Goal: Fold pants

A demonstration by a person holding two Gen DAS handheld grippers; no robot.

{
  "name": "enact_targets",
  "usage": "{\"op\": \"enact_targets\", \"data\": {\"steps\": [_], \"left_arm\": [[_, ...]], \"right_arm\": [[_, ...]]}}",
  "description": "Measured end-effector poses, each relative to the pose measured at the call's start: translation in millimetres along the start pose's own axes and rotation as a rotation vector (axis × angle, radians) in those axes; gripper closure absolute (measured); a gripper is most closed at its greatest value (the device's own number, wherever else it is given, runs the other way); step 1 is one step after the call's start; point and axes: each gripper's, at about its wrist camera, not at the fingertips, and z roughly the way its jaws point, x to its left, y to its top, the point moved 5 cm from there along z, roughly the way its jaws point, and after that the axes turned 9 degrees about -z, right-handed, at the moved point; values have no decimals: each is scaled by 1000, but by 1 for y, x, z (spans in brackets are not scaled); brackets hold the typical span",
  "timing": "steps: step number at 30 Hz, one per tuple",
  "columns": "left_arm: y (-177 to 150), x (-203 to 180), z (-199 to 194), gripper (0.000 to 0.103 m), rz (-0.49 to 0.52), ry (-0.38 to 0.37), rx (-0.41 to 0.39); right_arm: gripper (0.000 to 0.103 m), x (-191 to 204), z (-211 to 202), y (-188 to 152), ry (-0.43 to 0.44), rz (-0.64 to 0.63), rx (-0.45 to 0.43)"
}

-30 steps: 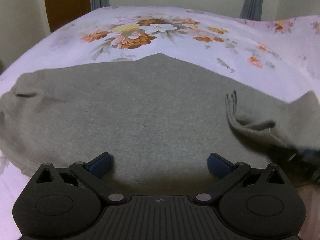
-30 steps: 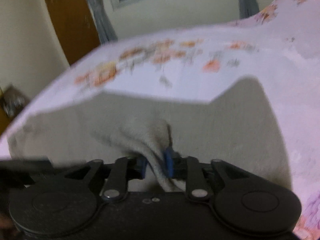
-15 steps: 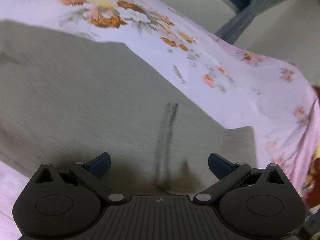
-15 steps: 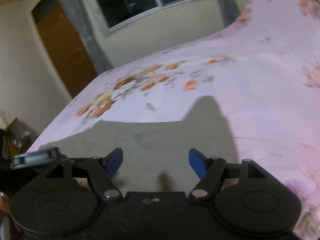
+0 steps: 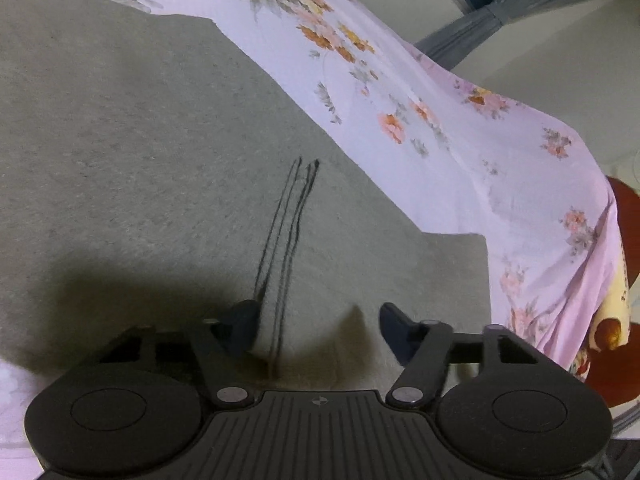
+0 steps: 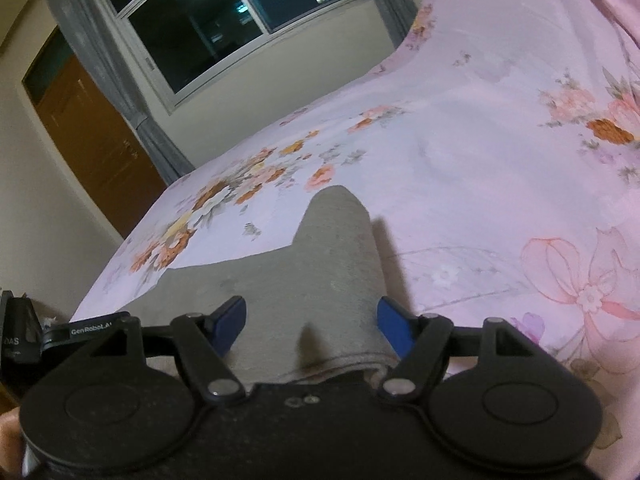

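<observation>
Now the grey pants [image 5: 152, 168] lie flat on the floral bedsheet [image 5: 460, 152], their long axis running from upper left down to lower right in the left wrist view, a leg end squared off at the right. Compared with half a second ago, the left tool [image 5: 316, 328] has narrowed partway, its fingers still apart astride three dark drawstring cords [image 5: 288, 232]. The right tool [image 6: 312, 322] stays spread over a folded fabric edge, gripping nothing. Fabric looks soft, heathered and smooth, with a leg pointing toward the window [image 6: 224, 20].
</observation>
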Motion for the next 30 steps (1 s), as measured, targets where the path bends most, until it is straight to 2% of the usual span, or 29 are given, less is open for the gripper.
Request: {"op": "enact_targets", "data": {"steps": [1,3,5,8,13,17,19,21,22,24,26,28,30], "left_arm": [[0,0,3,68,-17,-2,2],[-3,-3,4,71,-18,-2,2],[-6,-14,3,79,28,3,-16],[1,-29,-13,87,56,-46,-58],[28,-43,-46,95,82,-101,-129],[34,-34,-42,95,110,-61,-76],[26,-23,-30,95,94,-40,-26],[19,-11,-24,95,54,-22,-13],[17,-5,-23,93,26,-18,-7],[17,6,-24,77,-28,4,-7],[15,12,-34,30,-57,5,-30],[11,14,-44,12,-55,5,-68],[7,19,-47,11,-73,-2,-60]], "right_arm": [[30,-2,0,0,-4,7,0],[30,-7,1,-1,-23,16,0],[33,-12,1,0,-46,17,-8],[34,-20,1,3,-78,32,-19],[34,-21,2,8,-78,49,-31],[34,-17,5,8,-61,44,-27],[34,-15,6,6,-52,44,-19],[34,-15,7,4,-47,40,-9],[34,-15,7,3,-47,38,-7],[34,-17,6,3,-49,40,-5],[34,-20,4,3,-54,49,-7],[34,-23,4,2,-52,58,-8],[34,-22,4,1,-52,57,-7]]}}
